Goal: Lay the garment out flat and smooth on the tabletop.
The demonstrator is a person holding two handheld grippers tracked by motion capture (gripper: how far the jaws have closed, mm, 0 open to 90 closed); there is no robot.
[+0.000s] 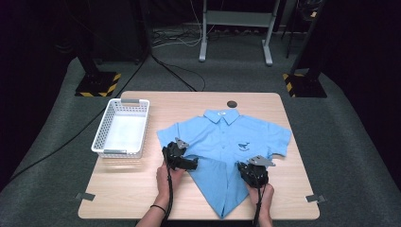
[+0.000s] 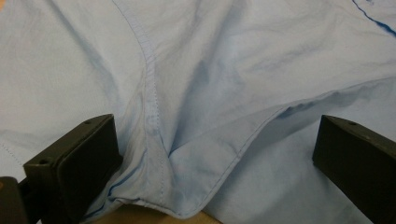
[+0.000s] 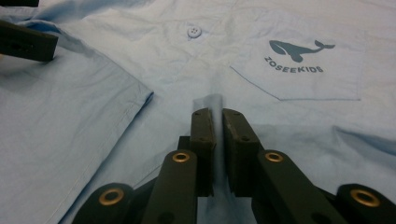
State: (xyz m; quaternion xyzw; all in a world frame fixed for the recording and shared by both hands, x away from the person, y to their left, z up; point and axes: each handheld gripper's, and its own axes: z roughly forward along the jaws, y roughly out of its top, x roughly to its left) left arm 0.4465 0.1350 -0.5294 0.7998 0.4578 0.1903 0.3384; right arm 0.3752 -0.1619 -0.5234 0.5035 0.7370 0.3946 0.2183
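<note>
Two hands: each holds a gripper at the near edge of the surface (image 1: 142, 198), forearms coming in from the bottom of the high view.
Surface: light wood, carrying everything below.
Shirt (image 1: 222, 142): light blue, short-sleeved, lying flat at the middle, collar away from the person, lower left part folded over.
Basket (image 1: 101, 137): white, left of the shirt, apart from it.
Left gripper (image 1: 182, 161): jaws spread wide over the shirt's folded hem, pads clear of the cloth.
Right gripper (image 3: 218, 149): jaws pressed together, pinching a thin ridge of shirt fabric.
Whale logo (image 3: 299, 49): printed on the chest pocket.
Button (image 3: 194, 31): white.
</note>
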